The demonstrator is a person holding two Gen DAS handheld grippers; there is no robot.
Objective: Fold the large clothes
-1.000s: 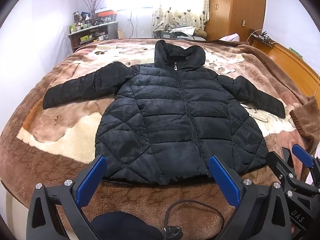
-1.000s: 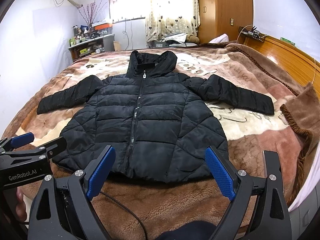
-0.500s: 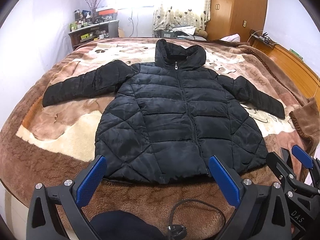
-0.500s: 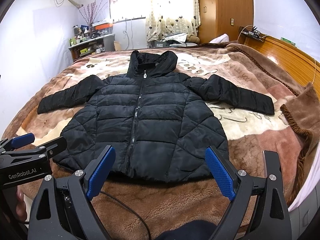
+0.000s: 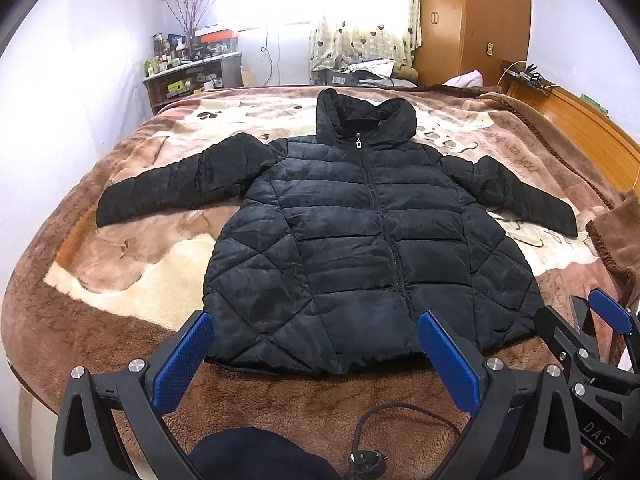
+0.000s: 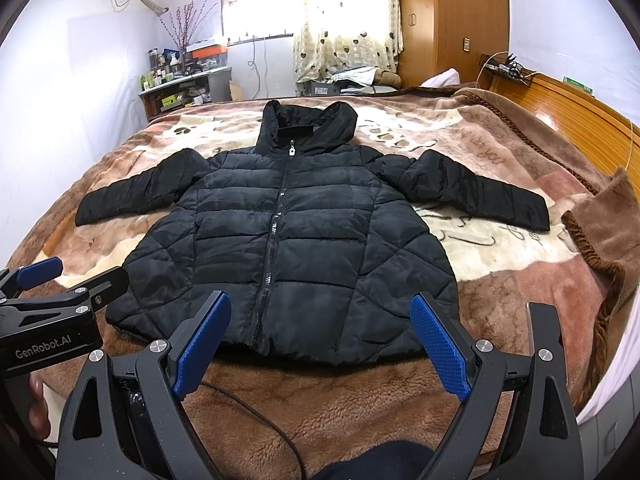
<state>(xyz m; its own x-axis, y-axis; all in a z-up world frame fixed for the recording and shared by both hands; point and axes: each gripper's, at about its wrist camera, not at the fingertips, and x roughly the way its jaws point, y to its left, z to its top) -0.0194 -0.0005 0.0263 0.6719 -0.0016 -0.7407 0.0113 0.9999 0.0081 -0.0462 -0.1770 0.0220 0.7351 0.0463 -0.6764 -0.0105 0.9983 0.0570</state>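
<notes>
A black hooded puffer jacket (image 5: 360, 240) lies flat and zipped on the bed, front up, both sleeves spread out; it also shows in the right wrist view (image 6: 288, 240). My left gripper (image 5: 316, 348) is open and empty, held above the blanket just short of the jacket's hem. My right gripper (image 6: 320, 336) is open and empty, also just short of the hem. The right gripper also shows at the right edge of the left wrist view (image 5: 592, 344), and the left gripper at the left edge of the right wrist view (image 6: 48, 300).
A brown and cream plush blanket (image 5: 120, 288) covers the bed. A black cable (image 5: 400, 416) lies on the blanket's near edge. A wooden headboard (image 6: 580, 120) runs along the right. A cluttered shelf (image 5: 188, 76) and a wardrobe (image 5: 472, 20) stand at the far wall.
The left gripper has tilted slightly, so the jacket sits a little lower in its view. The right gripper has barely moved. Both stay open.
</notes>
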